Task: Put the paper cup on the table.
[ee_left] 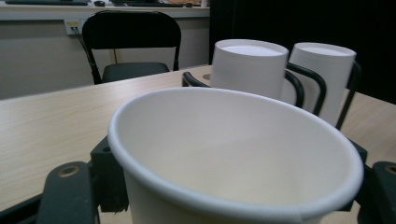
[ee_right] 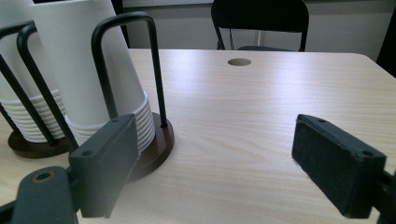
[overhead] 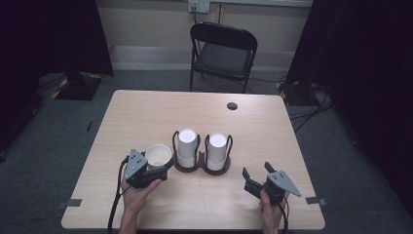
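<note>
Gripping paper cup, seemingly: left gripper; right gripper gaping, empty.

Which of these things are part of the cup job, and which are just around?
In the job:
single paper cup, gripped by left tool
two inverted cup stacks in holder
right tool, open

Just around:
folding chair
table's cable hole

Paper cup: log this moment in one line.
left tool: shut on paper cup | right tool: open | cup holder: two stacks
</note>
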{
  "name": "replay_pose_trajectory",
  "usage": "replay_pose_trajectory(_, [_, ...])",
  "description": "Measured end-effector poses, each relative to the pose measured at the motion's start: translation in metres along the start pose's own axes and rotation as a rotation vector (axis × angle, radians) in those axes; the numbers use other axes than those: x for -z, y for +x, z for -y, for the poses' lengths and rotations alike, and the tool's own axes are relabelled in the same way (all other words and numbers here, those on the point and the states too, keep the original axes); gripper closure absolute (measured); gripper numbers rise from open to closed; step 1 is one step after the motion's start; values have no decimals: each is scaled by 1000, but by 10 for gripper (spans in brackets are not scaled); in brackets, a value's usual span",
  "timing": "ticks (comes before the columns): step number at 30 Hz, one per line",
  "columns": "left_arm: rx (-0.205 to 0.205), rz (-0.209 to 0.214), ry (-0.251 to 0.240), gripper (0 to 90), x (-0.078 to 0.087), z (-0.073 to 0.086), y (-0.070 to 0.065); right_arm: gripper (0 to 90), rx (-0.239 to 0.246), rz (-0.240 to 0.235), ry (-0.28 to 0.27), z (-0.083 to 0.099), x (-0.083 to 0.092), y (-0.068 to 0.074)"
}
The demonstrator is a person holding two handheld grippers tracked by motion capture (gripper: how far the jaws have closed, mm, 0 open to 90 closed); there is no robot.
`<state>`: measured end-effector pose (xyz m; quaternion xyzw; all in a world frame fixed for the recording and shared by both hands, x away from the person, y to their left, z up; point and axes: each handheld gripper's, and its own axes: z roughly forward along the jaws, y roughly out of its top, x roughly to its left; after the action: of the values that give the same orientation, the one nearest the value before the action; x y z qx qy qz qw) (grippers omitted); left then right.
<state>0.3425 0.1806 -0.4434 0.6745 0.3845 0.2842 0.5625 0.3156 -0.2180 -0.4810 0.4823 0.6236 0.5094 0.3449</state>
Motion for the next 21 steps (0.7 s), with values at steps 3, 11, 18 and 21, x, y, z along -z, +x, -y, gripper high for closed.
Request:
replay_pose_trajectory(3, [9,-11,-8,233,-2,-3,5,141,10,14,-2,4,-1,0])
replay_pose_trajectory(11, [-2,-59,-23,233,-4,-12,19,141,24,11,-9,11,-2,-1])
replay_pose_trajectory(18, [30,-89,-39,233,-11,-16,36,140,41,7,-10,13,-5,1])
replay_pose_trajectory(21, [13,-82,-45,232,-12,-21,40,141,32,1,-26,13,-3,0])
